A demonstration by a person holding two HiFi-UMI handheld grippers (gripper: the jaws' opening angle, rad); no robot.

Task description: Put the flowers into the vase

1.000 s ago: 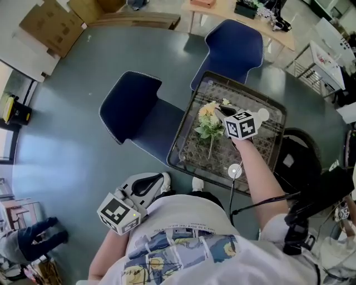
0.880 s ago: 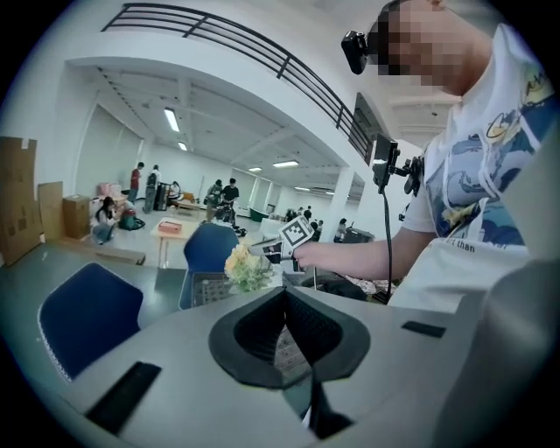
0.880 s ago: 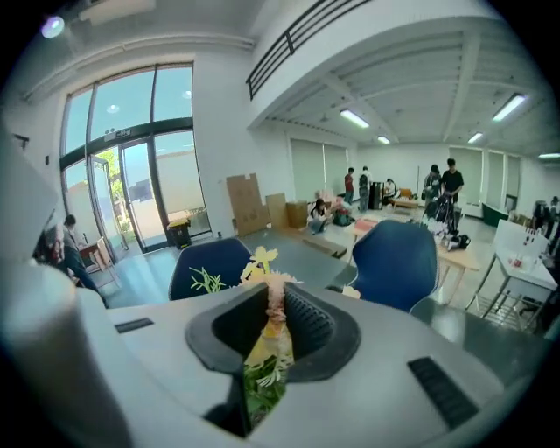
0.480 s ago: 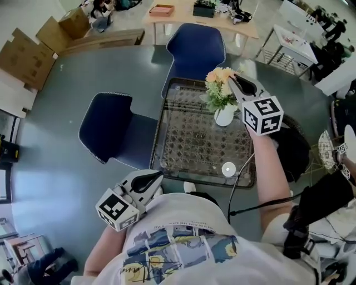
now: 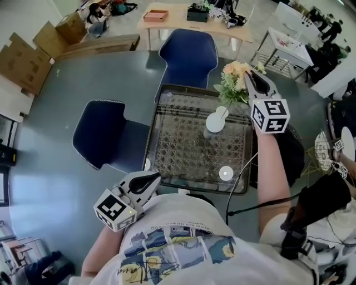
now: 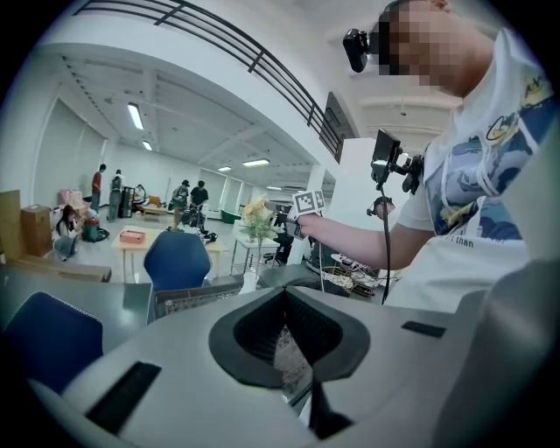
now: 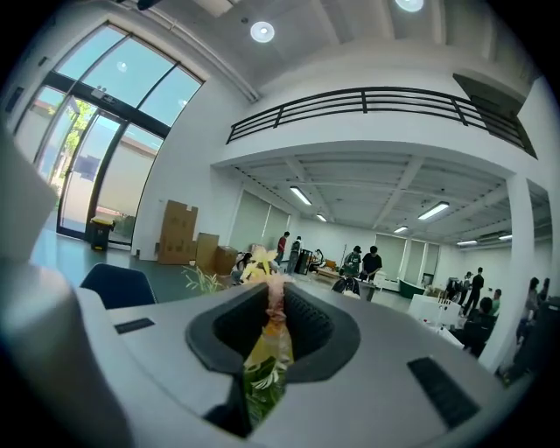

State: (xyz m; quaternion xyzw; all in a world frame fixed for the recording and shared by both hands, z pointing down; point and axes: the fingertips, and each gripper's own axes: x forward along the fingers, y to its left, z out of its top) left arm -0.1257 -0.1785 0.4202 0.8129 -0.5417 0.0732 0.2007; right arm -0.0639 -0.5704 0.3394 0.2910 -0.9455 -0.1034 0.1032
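My right gripper (image 5: pixel 250 77) is shut on a bunch of yellow and peach flowers (image 5: pixel 235 82) with green leaves, held up in the air just right of and beyond the white vase (image 5: pixel 216 121). The vase stands on the woven glass-topped table (image 5: pixel 183 142). In the right gripper view the leaves and blooms (image 7: pixel 265 354) fill the gap between the jaws of the right gripper (image 7: pixel 271 293). My left gripper (image 5: pixel 152 178) hangs low by the person's body, shut with nothing in it. The left gripper view shows the flowers (image 6: pixel 256 219) above the vase (image 6: pixel 250 281).
Two blue chairs stand by the table, one beyond it (image 5: pixel 187 53) and one to its left (image 5: pixel 103 132). A small white disc (image 5: pixel 225 173) lies on the table's near right. Cardboard boxes (image 5: pixel 25 55) and a wooden desk (image 5: pixel 183 12) are farther off. People stand in the background.
The right gripper lifted the flowers off the table top and carried them up and right, over by the vase. The left gripper shifted slightly beside the body.
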